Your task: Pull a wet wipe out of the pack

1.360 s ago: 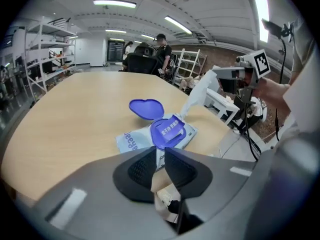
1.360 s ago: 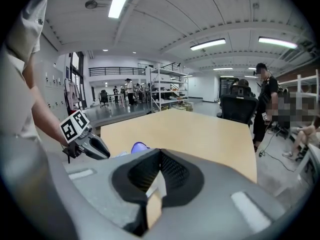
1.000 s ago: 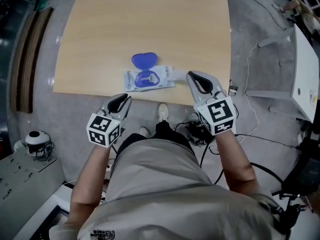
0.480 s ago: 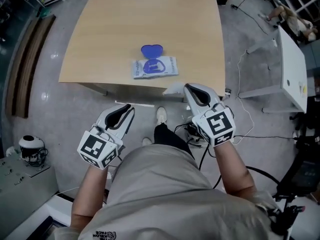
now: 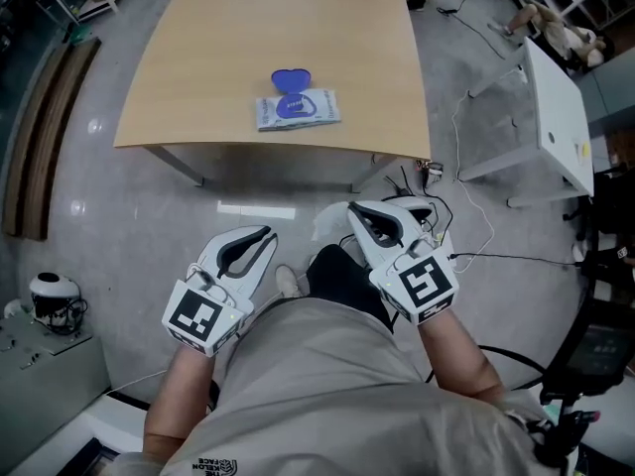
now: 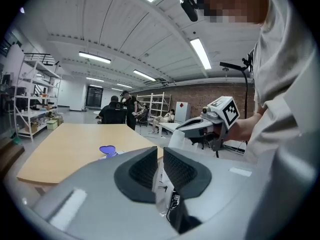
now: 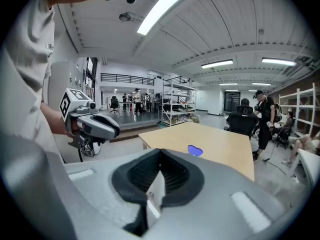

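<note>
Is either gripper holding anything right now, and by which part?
The right gripper pinches a white wet wipe by one edge, between its jaws. The left gripper holds nothing.

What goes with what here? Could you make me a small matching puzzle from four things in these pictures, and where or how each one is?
Things:
1. wet wipe
2. wipe pack
3. pack lid
4. left gripper

Places or states:
A. nothing between its jaws
B. blue, flipped open
C. pinched in the right gripper, away from the table
D. lying on the wooden table

Pairs: 1-C, 2-D, 3-B, 4-A
</note>
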Tool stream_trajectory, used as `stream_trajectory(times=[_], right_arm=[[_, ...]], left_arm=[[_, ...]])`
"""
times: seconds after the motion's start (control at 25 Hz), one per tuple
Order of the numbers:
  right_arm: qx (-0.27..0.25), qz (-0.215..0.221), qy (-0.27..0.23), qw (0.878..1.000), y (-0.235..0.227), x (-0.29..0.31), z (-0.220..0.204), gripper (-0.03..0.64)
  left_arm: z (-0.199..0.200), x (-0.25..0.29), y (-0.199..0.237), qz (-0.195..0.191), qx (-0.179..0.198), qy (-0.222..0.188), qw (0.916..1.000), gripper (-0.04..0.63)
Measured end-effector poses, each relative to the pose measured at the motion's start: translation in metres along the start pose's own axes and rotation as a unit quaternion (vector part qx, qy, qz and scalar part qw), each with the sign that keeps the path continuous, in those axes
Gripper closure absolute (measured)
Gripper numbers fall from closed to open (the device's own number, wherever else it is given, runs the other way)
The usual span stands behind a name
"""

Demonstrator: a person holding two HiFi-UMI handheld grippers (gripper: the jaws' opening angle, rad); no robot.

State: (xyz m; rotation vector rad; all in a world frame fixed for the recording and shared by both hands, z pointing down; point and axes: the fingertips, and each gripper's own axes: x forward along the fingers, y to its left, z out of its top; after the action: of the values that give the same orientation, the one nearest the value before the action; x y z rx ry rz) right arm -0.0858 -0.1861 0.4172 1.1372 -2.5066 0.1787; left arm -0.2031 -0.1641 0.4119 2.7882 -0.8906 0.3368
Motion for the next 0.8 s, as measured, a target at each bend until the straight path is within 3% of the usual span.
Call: stream_trajectory(times=[0.4,0.56,0.8], right_arm=[[-0.018,0.044,-0.026,0.999,0.012,-0.071,-0.001,0.614],[-0.027,0.070,-0.033,0.997,0.006,-0.111,-0.014,0.614],[-0.033,0.105,-0.039,0.993,-0.001,-0.161,-0.049,0.614]], left_arm=[[0.030,0.003,-0.070,0.047,0.071,0.009,0.9964,0.557],[0.037,0.018,-0.116,0.053,0.030,-0.007,0.9981,0.563],[0.033,0.030,-0.177,0.087,0.033,-0.006,0.9956,0.565]])
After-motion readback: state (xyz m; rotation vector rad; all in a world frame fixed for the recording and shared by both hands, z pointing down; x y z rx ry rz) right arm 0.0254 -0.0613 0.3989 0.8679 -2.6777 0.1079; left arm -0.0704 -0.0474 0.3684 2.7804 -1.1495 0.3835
